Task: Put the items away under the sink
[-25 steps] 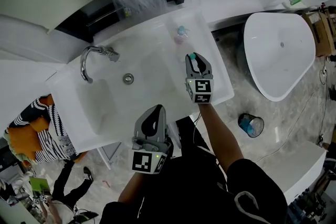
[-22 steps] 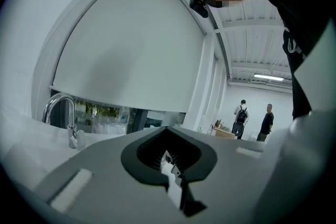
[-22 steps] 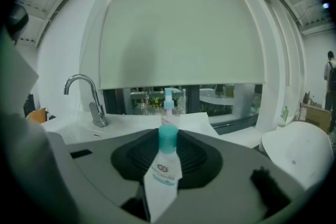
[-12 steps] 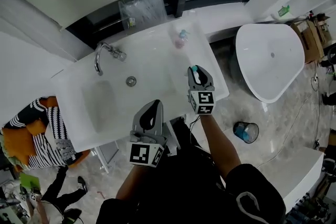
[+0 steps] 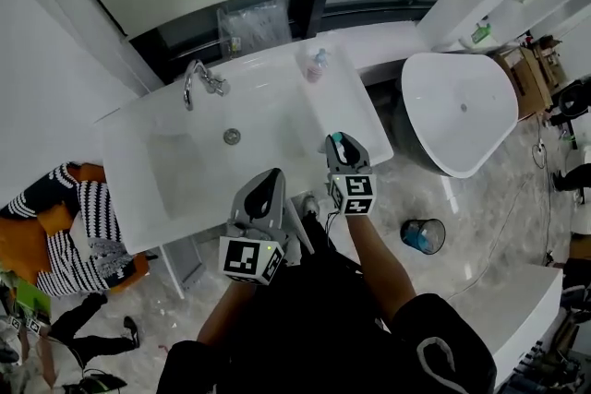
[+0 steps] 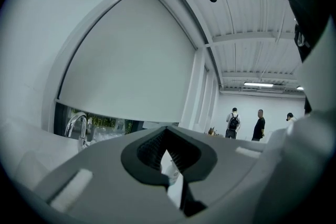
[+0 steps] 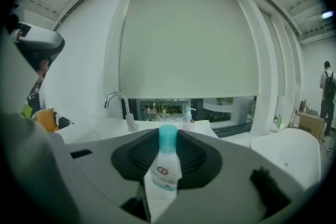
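My right gripper (image 5: 338,143) is shut on a small clear bottle (image 7: 167,164) with a teal cap, held upright at the front right edge of the white sink counter (image 5: 277,111). My left gripper (image 5: 269,185) hovers just off the counter's front edge, in front of the person's body. In the left gripper view its jaws are shut on a thin white tube (image 6: 169,163) with some print. A pink pump bottle (image 5: 318,65) stands at the counter's back right. The space under the sink is hidden by the counter.
The chrome tap (image 5: 199,80) stands behind the basin at the left. A clear plastic bag (image 5: 254,18) lies behind the counter. A white bathtub (image 5: 462,111) and a small bin (image 5: 423,236) are to the right. A person in striped clothing (image 5: 88,231) is at the left.
Both grippers have drawn back from over the counter toward its front edge and risen. The right one keeps hold of the teal-capped bottle.
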`<state>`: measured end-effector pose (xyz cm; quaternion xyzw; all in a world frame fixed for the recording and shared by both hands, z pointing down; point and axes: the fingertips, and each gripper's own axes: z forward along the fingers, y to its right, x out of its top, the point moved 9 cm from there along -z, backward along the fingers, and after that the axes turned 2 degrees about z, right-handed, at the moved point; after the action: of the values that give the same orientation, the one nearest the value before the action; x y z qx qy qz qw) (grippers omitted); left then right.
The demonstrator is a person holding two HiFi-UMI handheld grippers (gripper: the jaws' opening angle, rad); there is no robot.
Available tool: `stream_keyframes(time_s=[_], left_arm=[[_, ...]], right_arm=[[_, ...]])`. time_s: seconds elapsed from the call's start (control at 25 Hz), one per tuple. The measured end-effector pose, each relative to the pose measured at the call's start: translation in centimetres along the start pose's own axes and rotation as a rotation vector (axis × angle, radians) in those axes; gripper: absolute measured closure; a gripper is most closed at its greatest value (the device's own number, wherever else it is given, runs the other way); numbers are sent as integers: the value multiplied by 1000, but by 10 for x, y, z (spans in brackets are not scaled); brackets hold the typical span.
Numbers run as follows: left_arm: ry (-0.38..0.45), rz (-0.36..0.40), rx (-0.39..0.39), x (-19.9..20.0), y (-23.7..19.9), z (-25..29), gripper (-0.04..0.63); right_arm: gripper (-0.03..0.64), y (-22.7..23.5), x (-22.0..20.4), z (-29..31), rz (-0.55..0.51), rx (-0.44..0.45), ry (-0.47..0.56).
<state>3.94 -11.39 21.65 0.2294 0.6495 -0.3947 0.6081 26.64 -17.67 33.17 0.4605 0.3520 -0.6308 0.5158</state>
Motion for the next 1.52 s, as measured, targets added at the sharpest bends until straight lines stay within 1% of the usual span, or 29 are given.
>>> stream_keyframes(time_s=[0.12,0.24,0.52,0.76,0.96,1.16,1.28,1.52], left_arm=[[26,-8,-2,4,4,-21,588],[31,-2,-15,3,8,-42,588],[16,9,-58,-5,18,-91,588],[1,6,-64,-11,29,-117,588],[1,1,-45,-15,45,-130,588],[13,11,-15,-13,67,-143,588],[16,21,18,-15,81,-158,588],[11,19,108,-21,116,-196,588]], right_arm=[[505,-14,1,-22,0,3,16],[505,-29,-1,-45,1,-1,29],[505,-63,-9,-97,-1,-8,28],[505,-82,-9,-132,-6,6,51],[505,-87,-10,-158,0,29,48],[505,-84,-12,-184,6,62,71],[505,-84,-14,-202,-7,89,75],[505,-84,-27,-241,-18,155,62]])
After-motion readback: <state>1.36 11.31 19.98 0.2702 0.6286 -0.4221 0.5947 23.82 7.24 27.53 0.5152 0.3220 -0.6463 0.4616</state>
